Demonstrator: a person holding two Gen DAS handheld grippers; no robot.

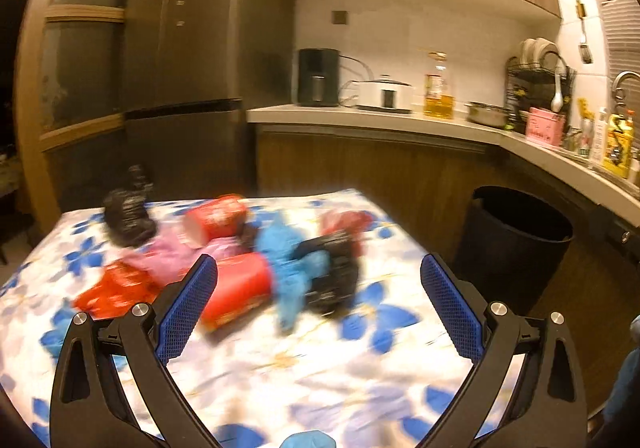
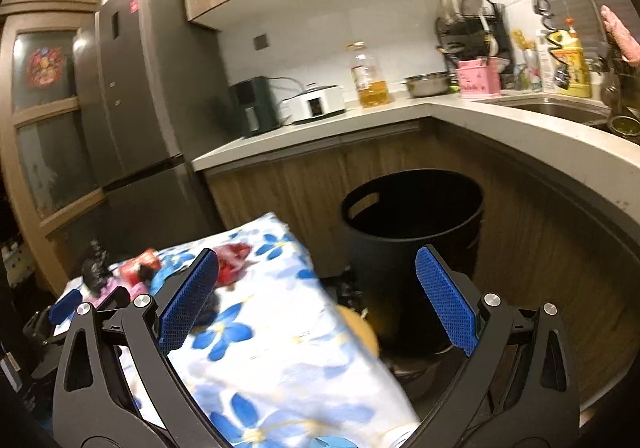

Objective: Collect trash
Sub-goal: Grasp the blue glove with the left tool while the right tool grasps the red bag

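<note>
Kitchen corner, dim warm light, small table under a white cloth with blue flowers point(image 1: 248, 364). Left gripper point(image 1: 318, 272) spread wide, empty, above the cloth; right gripper point(image 2: 316, 268) likewise wide and empty, aimed at the round black plastic trash bin point(image 2: 412, 232). At 11 o'clock of the left gripper sits the blurred trash pile: red paper cup point(image 1: 236, 288), crumpled blue wrapper point(image 1: 288, 264), black plastic bags point(image 1: 128, 215). Risks: tangled pieces could drag neighbours off the edge; a round cup may roll or squirt out of the jaws.
</note>
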